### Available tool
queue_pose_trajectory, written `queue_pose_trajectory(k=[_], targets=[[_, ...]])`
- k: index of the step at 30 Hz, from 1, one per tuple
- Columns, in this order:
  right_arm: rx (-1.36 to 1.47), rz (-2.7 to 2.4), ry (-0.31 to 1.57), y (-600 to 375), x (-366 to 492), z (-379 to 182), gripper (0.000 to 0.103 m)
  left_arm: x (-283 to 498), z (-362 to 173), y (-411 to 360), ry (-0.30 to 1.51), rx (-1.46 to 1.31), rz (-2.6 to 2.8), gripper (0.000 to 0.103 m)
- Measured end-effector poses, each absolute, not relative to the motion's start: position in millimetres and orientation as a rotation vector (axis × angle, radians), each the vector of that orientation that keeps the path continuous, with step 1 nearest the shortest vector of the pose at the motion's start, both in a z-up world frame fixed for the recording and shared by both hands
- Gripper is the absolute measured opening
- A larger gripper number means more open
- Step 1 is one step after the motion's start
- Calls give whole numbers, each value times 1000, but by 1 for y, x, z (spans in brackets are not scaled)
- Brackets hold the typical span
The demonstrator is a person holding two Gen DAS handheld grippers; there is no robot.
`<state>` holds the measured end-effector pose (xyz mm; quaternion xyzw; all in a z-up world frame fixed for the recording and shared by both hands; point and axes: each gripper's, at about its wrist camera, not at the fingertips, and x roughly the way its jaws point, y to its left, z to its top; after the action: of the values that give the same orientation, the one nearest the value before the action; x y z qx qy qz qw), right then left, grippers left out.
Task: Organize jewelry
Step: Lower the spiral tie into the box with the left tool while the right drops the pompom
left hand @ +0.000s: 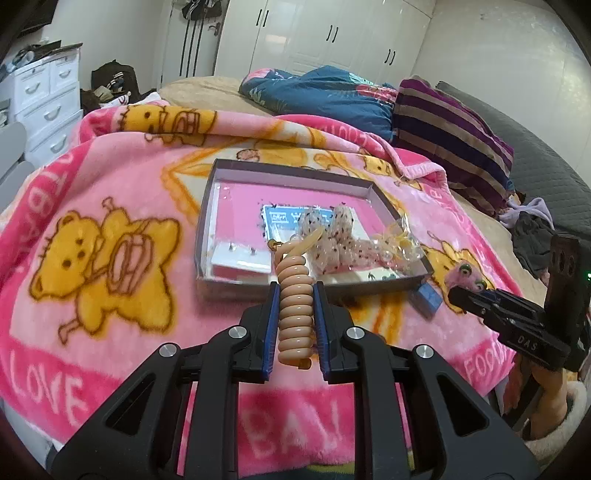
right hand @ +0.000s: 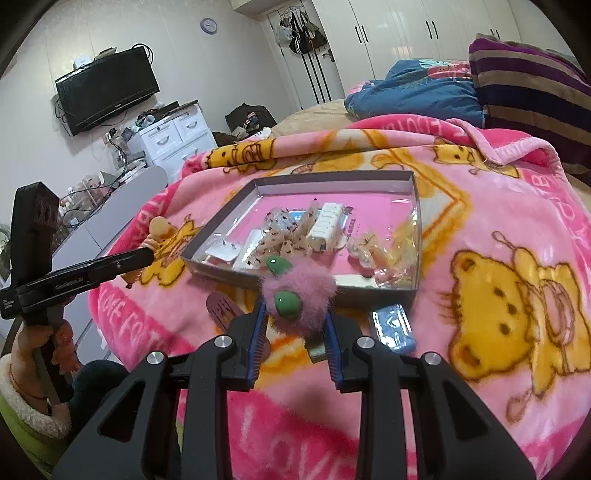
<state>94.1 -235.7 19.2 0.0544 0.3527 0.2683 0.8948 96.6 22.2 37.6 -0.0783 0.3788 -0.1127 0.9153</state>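
Left gripper [left hand: 295, 295]: We had it closed tight on a peach coil [left hand: 293, 306]. The coil stood up between the pads, so it would not slip.
Coil's place: It hung in the air, just in front of the box [left hand: 221, 229], not in it yet.
Box: It lay open and flat, so we could drop things in. A spotted scrunchie [left hand: 332, 236] and some clear bits [left hand: 399, 243] were inside.
Right gripper [right hand: 295, 317]: We had it closed partway on a pink fluffy clip [right hand: 299, 291] with green eyes. The fluff filled the gap.
Clip's place: It was held up near the box's front edge, ready to go in, we think.
Blue packet [right hand: 393, 328]: It lay on the blanket, just outside the box.
Surface: A soft pink bear blanket [left hand: 110, 177] on a bed.
Room: White closets [left hand: 314, 33], a white dresser [right hand: 173, 133] and a TV [right hand: 107, 85].
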Motion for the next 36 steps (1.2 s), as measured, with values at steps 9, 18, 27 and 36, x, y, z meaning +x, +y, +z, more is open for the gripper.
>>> queue_pose_trajectory(k=[9,18,27,36], targets=[[87,561,725,-223,108,23,27,122,41,9,761,-139,-234,11],[65,520,716,-219,136,26,27,152,37,5,767,-123,-227,11],[67,457,734,-222,175,18,27,181,24,7,790,-122,-201,11],[71,424,789,-220,202,-3,28,194,-1,14,841,-147,-193,11]])
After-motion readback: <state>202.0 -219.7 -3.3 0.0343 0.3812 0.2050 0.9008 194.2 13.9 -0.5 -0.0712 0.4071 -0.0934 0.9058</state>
